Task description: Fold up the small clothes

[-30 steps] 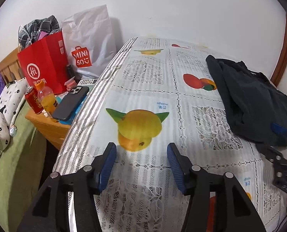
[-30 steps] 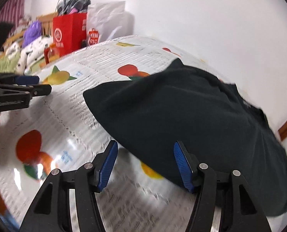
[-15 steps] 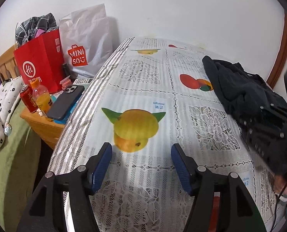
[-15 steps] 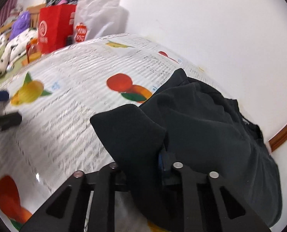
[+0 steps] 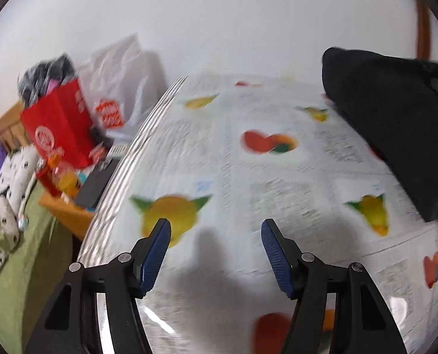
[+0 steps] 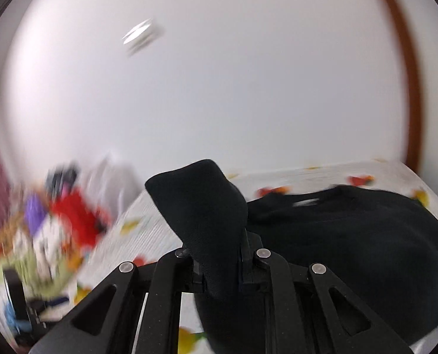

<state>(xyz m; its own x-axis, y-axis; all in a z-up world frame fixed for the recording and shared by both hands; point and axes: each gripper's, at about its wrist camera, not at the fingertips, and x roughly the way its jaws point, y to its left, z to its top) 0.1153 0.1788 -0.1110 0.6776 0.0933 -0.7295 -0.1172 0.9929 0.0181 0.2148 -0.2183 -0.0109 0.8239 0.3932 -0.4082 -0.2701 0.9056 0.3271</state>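
Observation:
A black garment (image 5: 395,124) hangs lifted at the right of the left wrist view, above the fruit-print tablecloth (image 5: 248,171). In the right wrist view my right gripper (image 6: 217,262) has its jaws still closing, pads pinched on a fold of this black garment (image 6: 201,206). That fold sticks up between the fingers, and the rest of the cloth drapes down to the right onto the table. My left gripper (image 5: 216,236) stands open over the near part of the table, left of the garment, with nothing between its blue pads (image 5: 157,244). Both views are blurred.
Left of the table stands a low wooden cabinet (image 5: 68,215) with a phone (image 5: 93,185), a drink bottle (image 5: 64,177), a red paper bag (image 5: 57,129) and a white bag (image 5: 121,76). A green-covered bed (image 5: 27,259) lies at the far left. A wall rises behind the table.
The right gripper has shut on the garment's near edge and lifted it off the table, rolling as it rose. The left gripper has opened slightly wider and shifted, staying empty.

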